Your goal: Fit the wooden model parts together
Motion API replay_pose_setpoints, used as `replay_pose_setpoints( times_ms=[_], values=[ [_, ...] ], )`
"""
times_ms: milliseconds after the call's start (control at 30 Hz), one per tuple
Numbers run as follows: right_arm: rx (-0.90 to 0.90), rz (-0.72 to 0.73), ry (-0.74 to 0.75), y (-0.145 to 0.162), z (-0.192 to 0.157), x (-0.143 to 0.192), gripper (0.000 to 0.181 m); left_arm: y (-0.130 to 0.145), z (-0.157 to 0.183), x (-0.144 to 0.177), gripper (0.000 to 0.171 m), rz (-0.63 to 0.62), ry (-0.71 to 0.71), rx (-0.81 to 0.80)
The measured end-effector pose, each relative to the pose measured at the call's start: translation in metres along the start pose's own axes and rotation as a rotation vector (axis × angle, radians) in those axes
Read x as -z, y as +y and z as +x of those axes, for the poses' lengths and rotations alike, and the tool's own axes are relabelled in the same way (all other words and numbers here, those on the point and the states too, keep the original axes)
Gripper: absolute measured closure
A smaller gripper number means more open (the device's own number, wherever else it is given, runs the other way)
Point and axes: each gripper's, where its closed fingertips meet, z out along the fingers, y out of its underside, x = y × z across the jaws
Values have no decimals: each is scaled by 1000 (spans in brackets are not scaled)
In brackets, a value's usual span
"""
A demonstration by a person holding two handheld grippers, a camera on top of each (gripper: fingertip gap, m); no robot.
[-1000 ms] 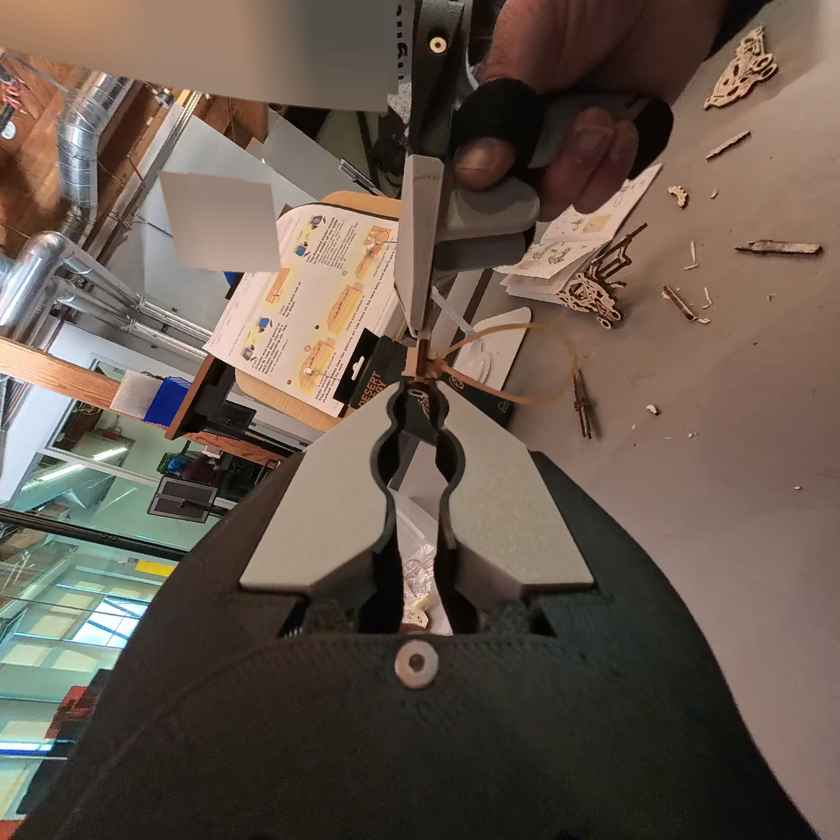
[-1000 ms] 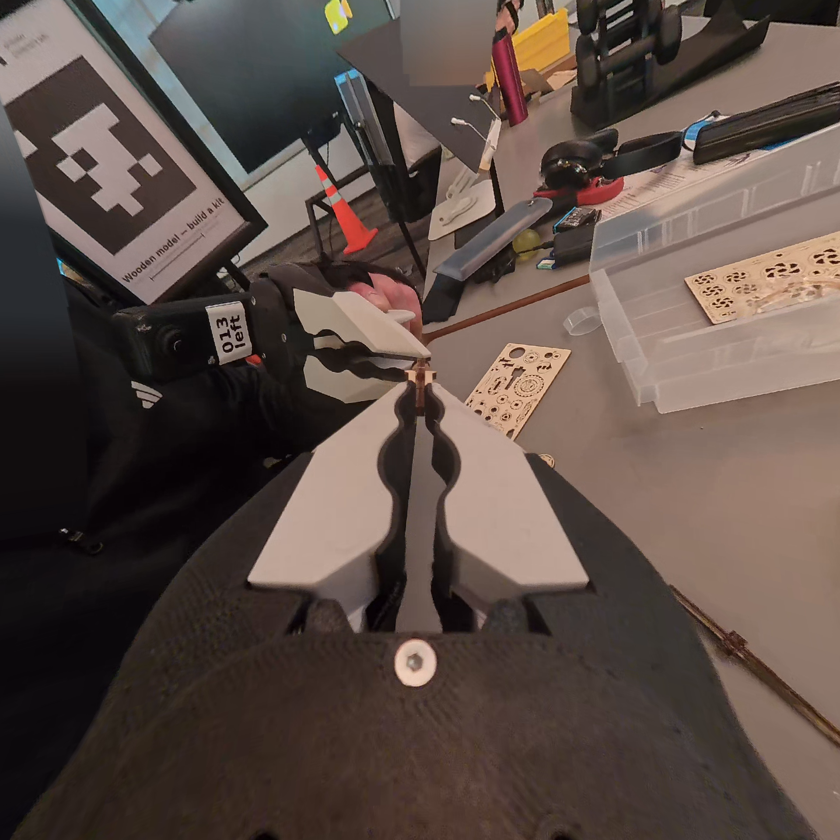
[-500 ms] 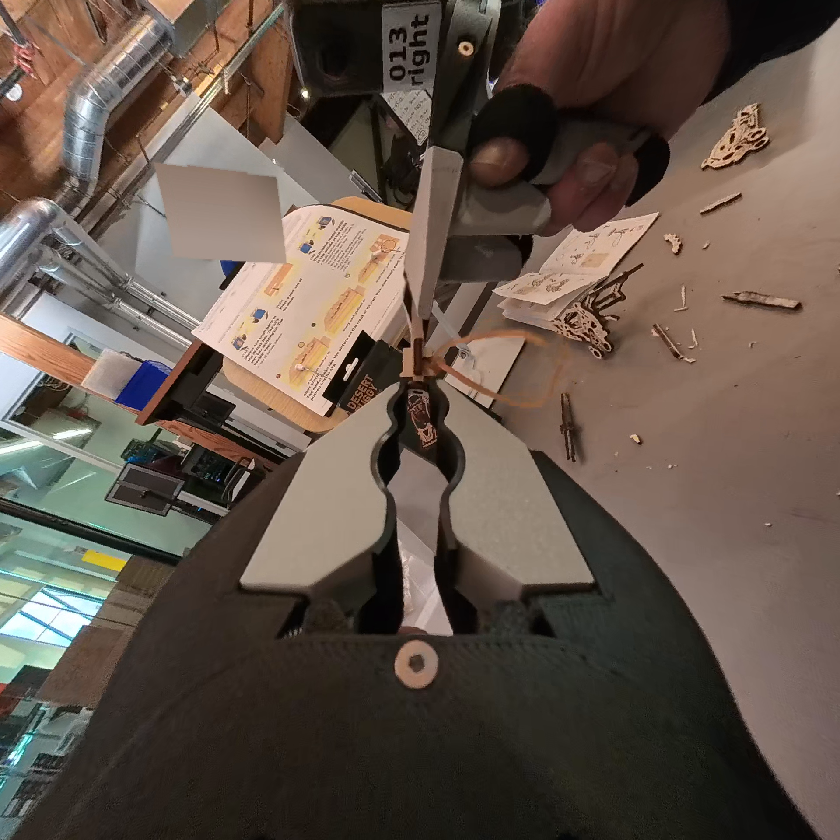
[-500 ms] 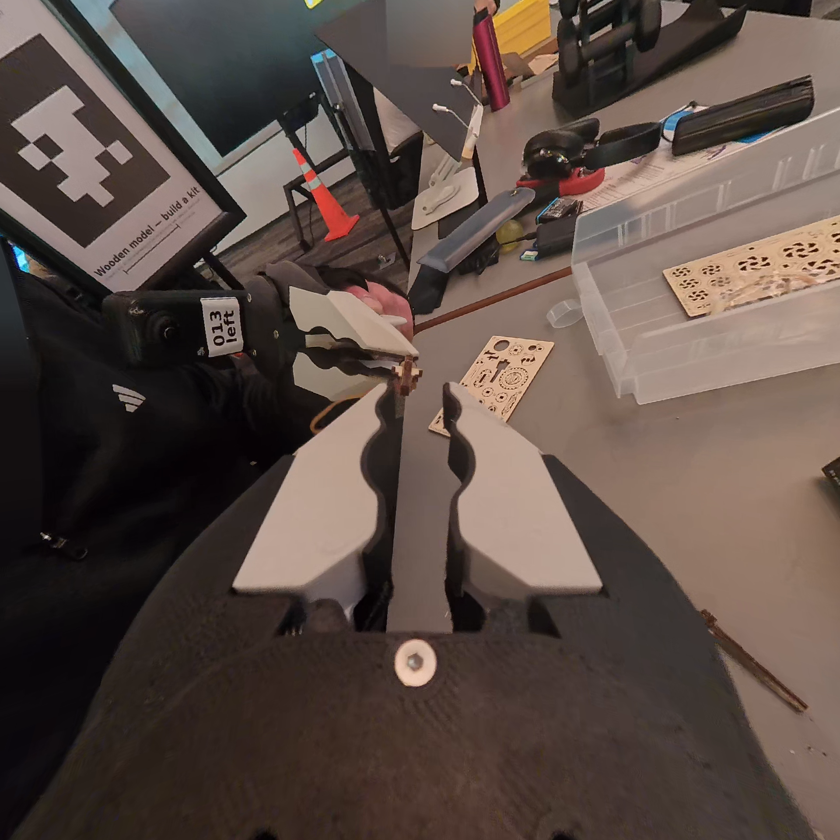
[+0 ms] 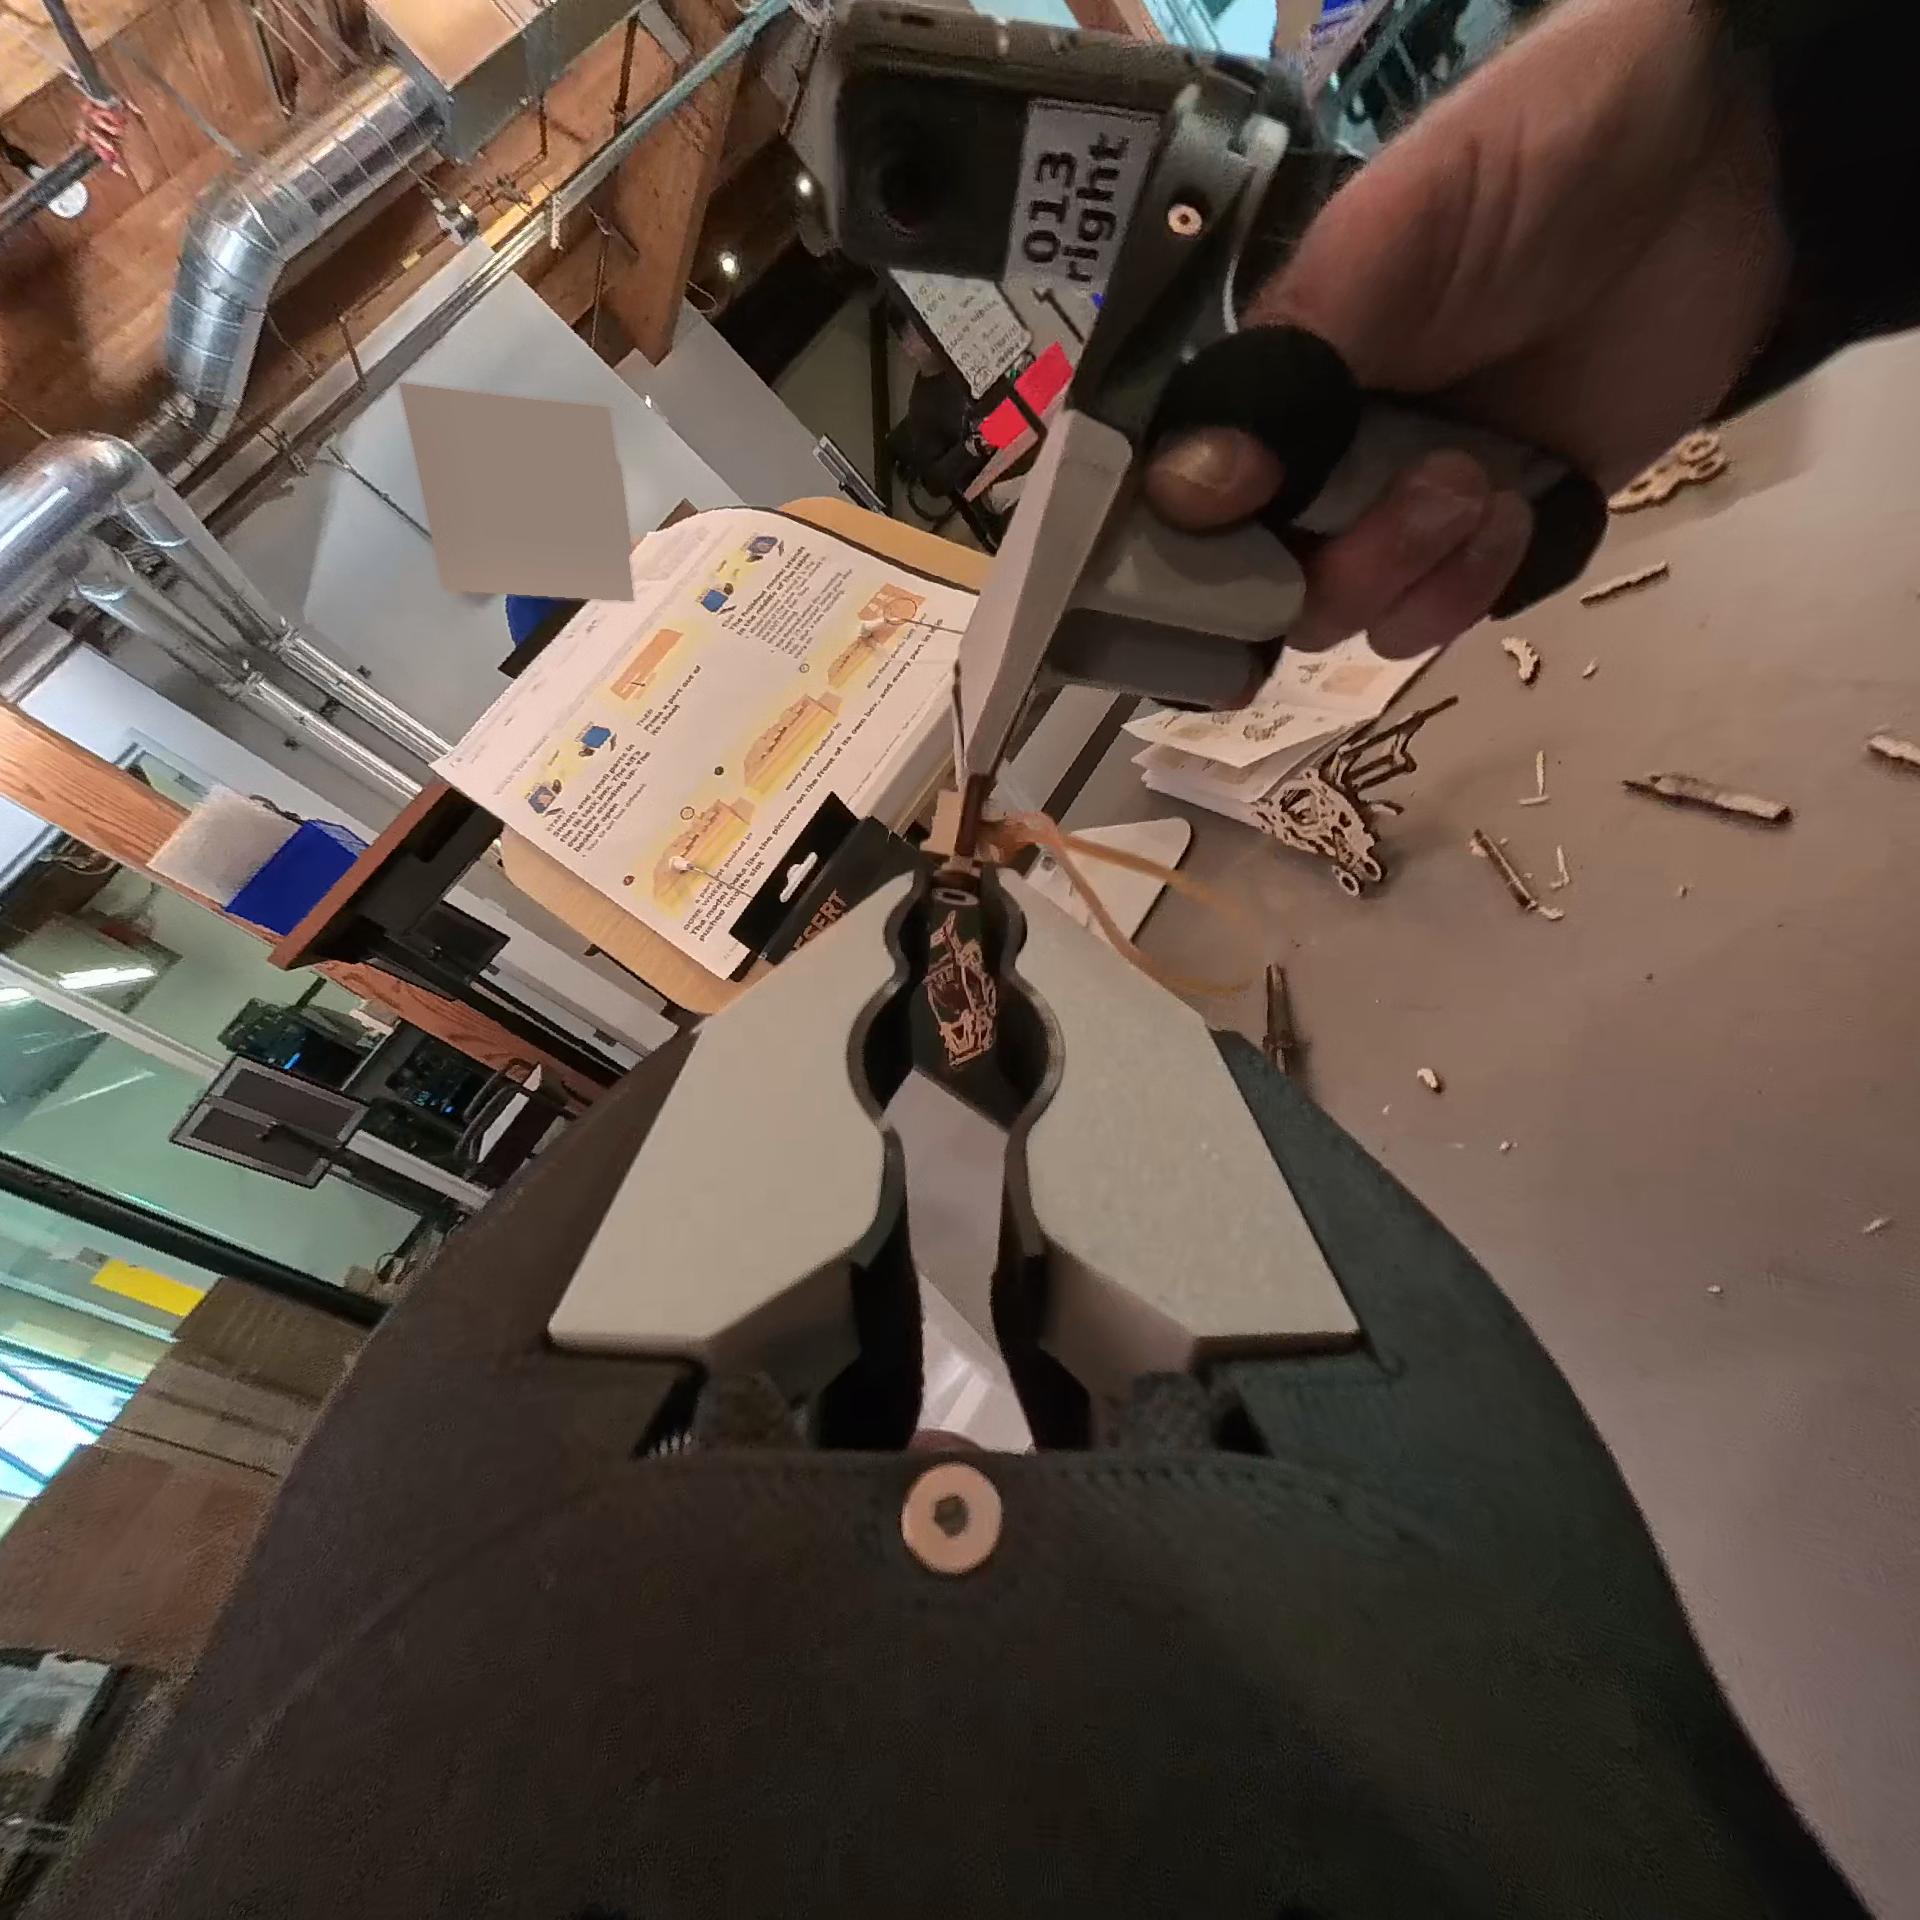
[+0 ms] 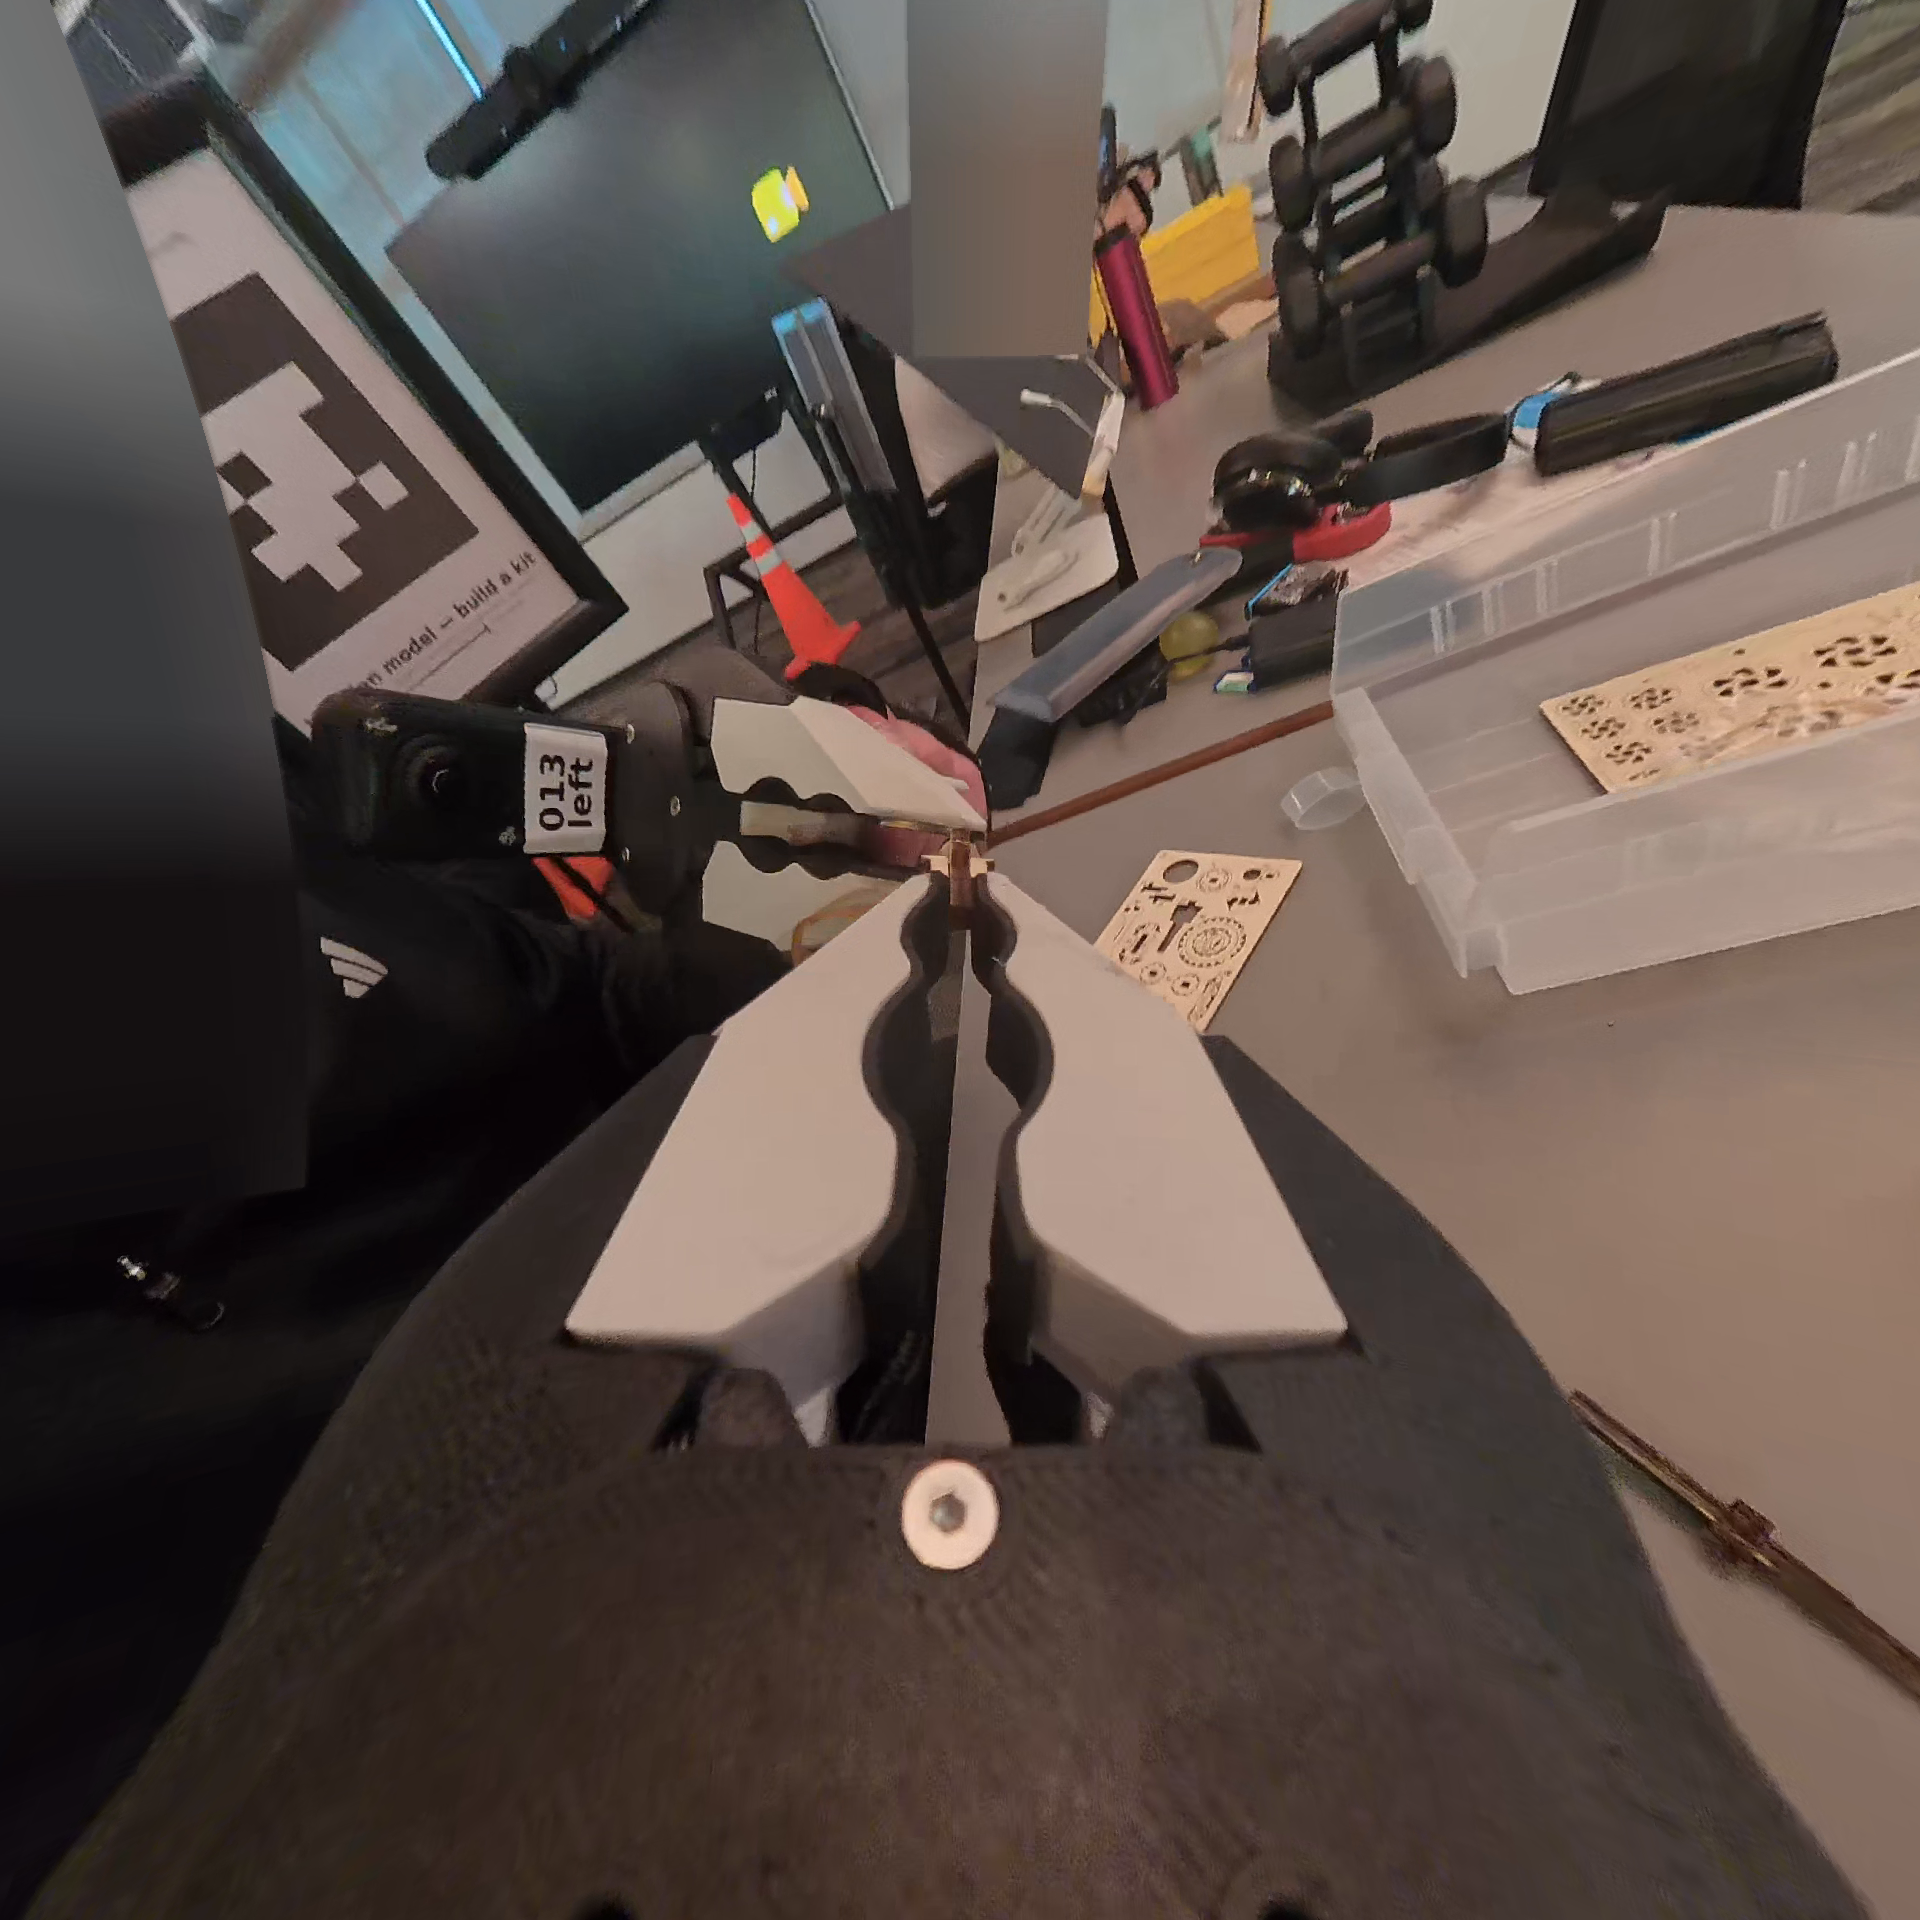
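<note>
A small pale wooden cross-shaped part (image 5: 951, 836) is pinched between both grippers, held above the grey table (image 5: 1558, 1091). My left gripper (image 5: 961, 873) is shut on it from below in the left wrist view. My right gripper (image 5: 977, 774) comes down from above, held by a hand, with its jaws together on the same part. In the right wrist view the part (image 6: 958, 864) sits at the tips of my right gripper (image 6: 961, 891), and the left gripper (image 6: 971, 828) meets it from the left. A tan rubber band (image 5: 1143, 899) hangs off the part.
A punched wooden sheet (image 6: 1195, 935) lies on the table beside a clear plastic box (image 6: 1507, 883) holding another sheet (image 6: 1745, 696). A partly built wooden model (image 5: 1320, 810), a booklet (image 5: 1268, 717), an instruction sheet (image 5: 727, 717) and wood scraps (image 5: 1704, 795) lie around.
Half a second ago my right gripper was open beside the part; now it has closed on it again. The left gripper kept its hold and both have tilted a little.
</note>
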Motion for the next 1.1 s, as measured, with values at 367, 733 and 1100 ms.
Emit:
replay_pose_setpoints(
  times_ms=[367,733,1100],
  values=[
    [-31,150,19,-5,-2,6,180,-6,1,-4,165,8,-38,-48],
    [-17,79,25,-2,-2,11,166,-8,8,-6,165,19,10,-5],
    [9,-29,31,8,-3,10,174,-9,14,-9,165,-5,18,-60]
  ],
)
